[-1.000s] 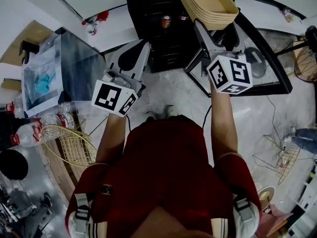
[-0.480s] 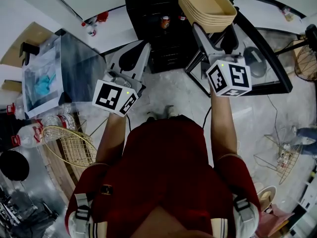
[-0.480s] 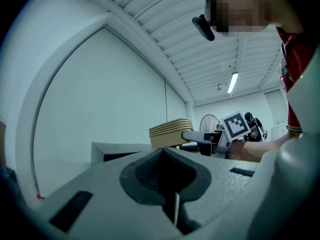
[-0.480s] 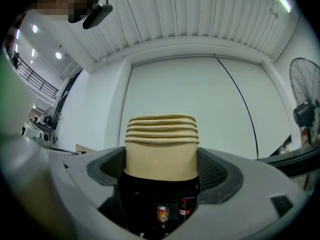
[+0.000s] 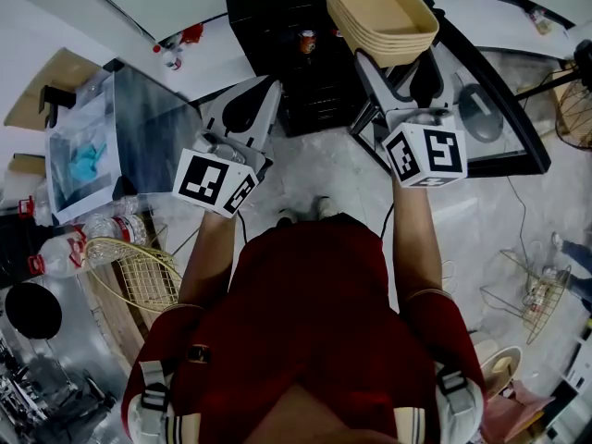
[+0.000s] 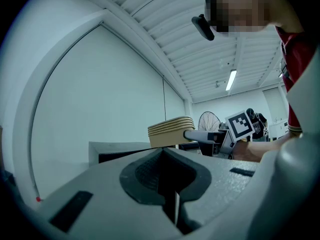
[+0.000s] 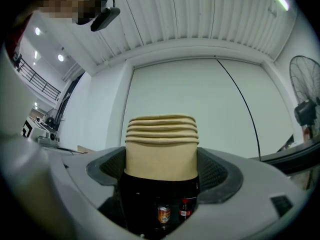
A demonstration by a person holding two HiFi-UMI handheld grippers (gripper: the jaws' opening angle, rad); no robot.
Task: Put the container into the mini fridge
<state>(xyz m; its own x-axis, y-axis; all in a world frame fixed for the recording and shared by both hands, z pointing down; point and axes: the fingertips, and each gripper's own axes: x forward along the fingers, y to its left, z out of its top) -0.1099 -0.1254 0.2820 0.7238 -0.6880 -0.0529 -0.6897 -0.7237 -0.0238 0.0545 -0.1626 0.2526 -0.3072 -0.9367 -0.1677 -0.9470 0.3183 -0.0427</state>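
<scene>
Right gripper (image 5: 396, 67) pinches a stack of beige ribbed containers (image 5: 379, 7) in front of the black mini fridge (image 5: 268, 7); left gripper (image 5: 261, 98) pressed together, holding nothing.

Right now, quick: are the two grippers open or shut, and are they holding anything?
Left gripper: shut, nothing in it.
Right gripper: shut on the container.

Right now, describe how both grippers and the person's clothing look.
The left gripper and right gripper are light grey with dark textured pads; each carries a white cube with black square markers. The person wears a dark red short-sleeved shirt.
</scene>
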